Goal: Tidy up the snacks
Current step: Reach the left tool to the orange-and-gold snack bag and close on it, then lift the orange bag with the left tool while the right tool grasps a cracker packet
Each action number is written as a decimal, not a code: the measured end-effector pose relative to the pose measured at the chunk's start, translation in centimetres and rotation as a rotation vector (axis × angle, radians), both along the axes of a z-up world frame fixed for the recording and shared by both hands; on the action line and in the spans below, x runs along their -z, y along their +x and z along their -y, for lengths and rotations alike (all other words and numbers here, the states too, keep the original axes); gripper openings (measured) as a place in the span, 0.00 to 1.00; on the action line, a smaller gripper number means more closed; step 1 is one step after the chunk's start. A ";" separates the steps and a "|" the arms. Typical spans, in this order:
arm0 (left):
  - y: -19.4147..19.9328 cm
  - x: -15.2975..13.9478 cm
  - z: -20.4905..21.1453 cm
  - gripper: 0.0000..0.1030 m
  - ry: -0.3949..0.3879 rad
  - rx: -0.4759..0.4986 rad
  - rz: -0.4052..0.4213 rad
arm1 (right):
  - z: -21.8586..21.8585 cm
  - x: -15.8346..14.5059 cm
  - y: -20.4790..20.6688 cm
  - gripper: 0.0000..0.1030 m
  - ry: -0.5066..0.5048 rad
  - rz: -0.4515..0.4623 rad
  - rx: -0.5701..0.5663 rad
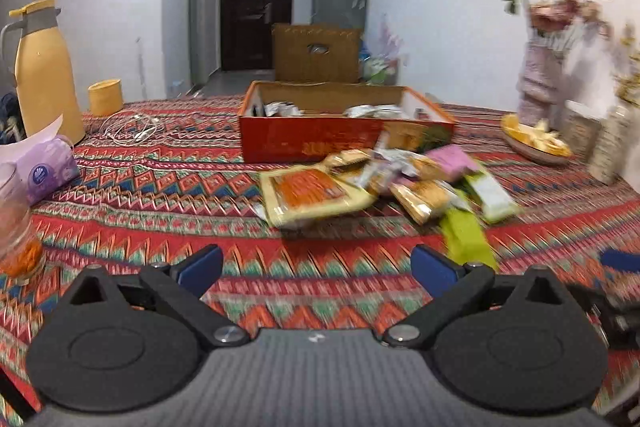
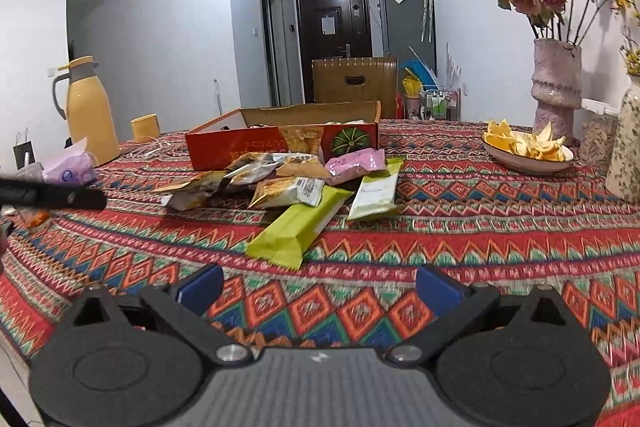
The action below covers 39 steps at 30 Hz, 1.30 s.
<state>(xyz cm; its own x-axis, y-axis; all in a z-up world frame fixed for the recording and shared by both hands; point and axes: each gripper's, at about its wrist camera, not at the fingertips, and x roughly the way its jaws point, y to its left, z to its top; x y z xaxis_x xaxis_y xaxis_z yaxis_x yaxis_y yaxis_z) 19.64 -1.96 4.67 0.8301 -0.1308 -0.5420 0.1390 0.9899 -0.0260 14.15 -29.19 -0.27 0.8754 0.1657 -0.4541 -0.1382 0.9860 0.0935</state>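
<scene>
Woven red zigzag-pattern tablecloth [image 2: 440,211] covers table. Crinkly foil snack packets [image 2: 280,187] heaped loose just before red cardboard box [image 2: 256,147]; more packets inside box. Flat lime-green packet [image 2: 296,227] lies nearest right gripper [image 2: 318,287]. Print on packets too small to read. Left gripper [image 1: 316,267] jaws wide, nothing between; right gripper same. Around: yellow jug [image 2: 90,115], tissue pack [image 2: 70,167], bowl of peel [image 2: 528,151], rough pink vase [image 2: 556,87].

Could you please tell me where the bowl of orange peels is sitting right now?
In the right wrist view, the bowl of orange peels sits on the patterned tablecloth at far right, before the pink vase, right of the snack pile.
</scene>
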 end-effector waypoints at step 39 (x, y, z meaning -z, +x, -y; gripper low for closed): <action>5.9 3.2 -5.7 0.84 0.017 0.070 -0.053 | -9.2 -1.6 11.2 0.98 -0.079 -0.023 -0.153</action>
<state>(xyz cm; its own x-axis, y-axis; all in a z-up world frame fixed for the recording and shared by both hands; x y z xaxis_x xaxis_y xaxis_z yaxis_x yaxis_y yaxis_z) 25.57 3.72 1.45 0.7897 -0.1775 -0.5873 0.2064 0.9783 -0.0181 25.34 -19.98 1.30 0.8320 0.2587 -0.4908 -0.2855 0.9581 0.0210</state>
